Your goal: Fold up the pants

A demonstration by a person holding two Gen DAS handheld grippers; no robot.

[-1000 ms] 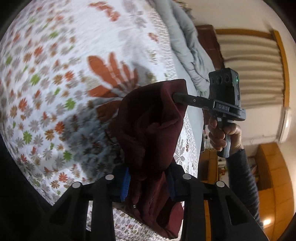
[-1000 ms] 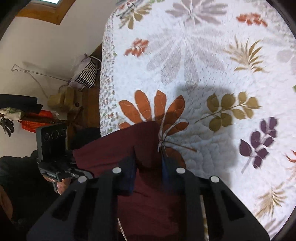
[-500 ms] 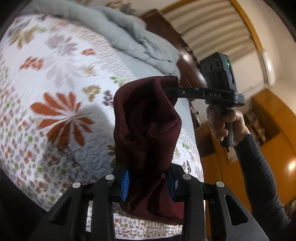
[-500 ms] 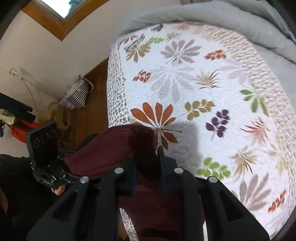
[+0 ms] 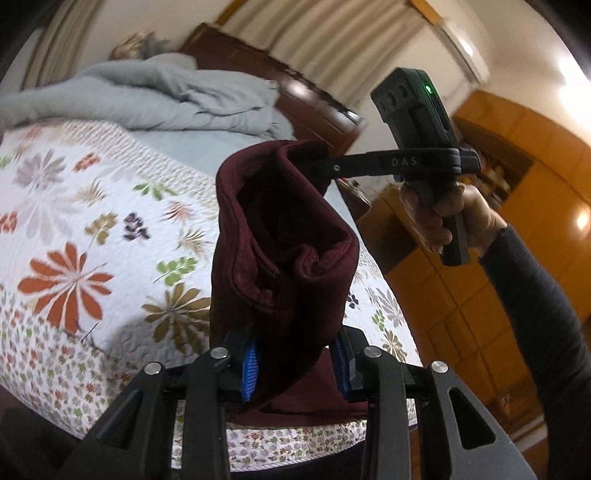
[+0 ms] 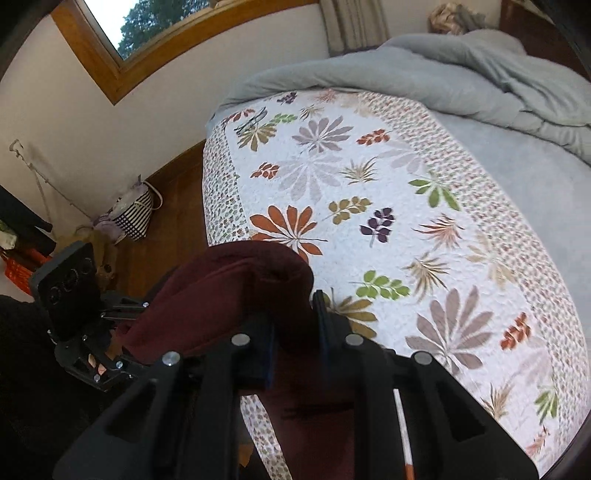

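Dark red pants (image 5: 280,236) hang in the air above the floral quilt (image 5: 92,221), stretched between both grippers. My left gripper (image 5: 295,354) is shut on one bunched end, blue pads pressed against the cloth. The right gripper (image 5: 321,166), held in a person's hand (image 5: 443,218), grips the far end. In the right wrist view my right gripper (image 6: 295,332) is shut on a fold of the pants (image 6: 221,295). The left gripper (image 6: 125,317) holds the other end at lower left, its fingertips buried in cloth. More fabric hangs below both sets of jaws.
A grey duvet (image 6: 443,81) is piled at the head of the bed by a dark wooden headboard (image 5: 295,99). Orange wooden cabinets (image 5: 480,295) stand at the right. A striped bag (image 6: 135,214) sits on the wooden floor beside the bed's edge, under a window (image 6: 166,22).
Both grippers have risen with the pants, which now hang higher above the quilt. The left gripper rolled, and both views now show more of the room and the bed's far end.
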